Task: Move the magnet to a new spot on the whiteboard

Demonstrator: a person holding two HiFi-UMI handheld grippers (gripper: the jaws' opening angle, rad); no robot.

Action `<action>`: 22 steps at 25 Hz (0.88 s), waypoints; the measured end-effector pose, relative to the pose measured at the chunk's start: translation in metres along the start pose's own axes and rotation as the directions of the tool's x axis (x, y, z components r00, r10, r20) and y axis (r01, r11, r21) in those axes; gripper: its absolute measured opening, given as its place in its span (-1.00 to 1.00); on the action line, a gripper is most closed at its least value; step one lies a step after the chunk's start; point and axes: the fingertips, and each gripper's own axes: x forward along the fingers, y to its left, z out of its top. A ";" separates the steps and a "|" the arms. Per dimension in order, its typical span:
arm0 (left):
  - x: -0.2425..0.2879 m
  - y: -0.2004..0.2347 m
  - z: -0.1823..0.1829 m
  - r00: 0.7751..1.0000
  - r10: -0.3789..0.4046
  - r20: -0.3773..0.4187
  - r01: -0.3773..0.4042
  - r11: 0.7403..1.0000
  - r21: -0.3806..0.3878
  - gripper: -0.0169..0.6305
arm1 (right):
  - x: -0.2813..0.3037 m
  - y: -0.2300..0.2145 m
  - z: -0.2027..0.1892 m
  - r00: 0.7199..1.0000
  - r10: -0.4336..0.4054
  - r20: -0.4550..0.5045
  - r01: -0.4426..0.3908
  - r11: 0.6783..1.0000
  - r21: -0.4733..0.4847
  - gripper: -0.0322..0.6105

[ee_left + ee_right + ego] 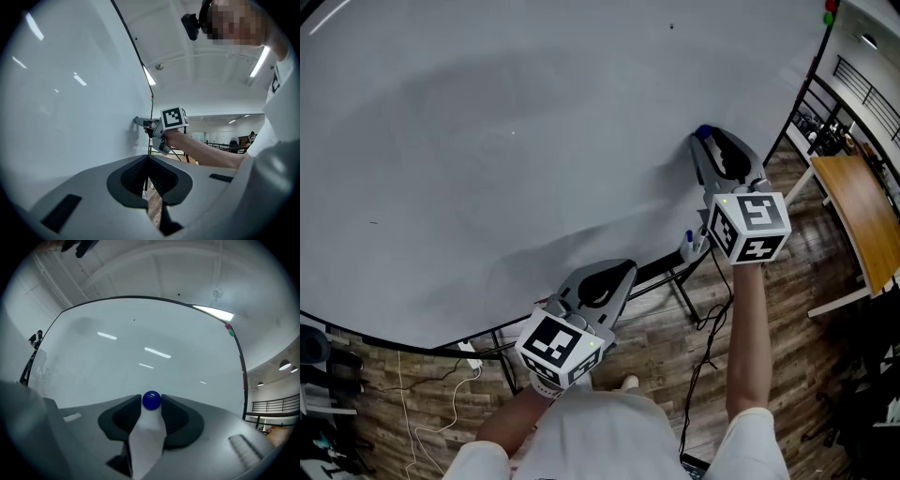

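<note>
Pinching the blue magnet [151, 400] dead centre between its jaw tips, the right gripper [703, 139] pointed at the whiteboard [140, 352] directly ahead (contact unresolved), the round magnet showing no long axis, while the left gripper [149, 161], jaws together and empty, sat well back; no legible writing was noted.
</note>
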 end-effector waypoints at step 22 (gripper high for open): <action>-0.001 -0.004 0.003 0.999 -0.034 0.011 0.034 0.999 0.001 -0.93 | -0.090 0.018 -0.010 0.995 -0.094 0.018 0.093 0.995 0.043 -0.84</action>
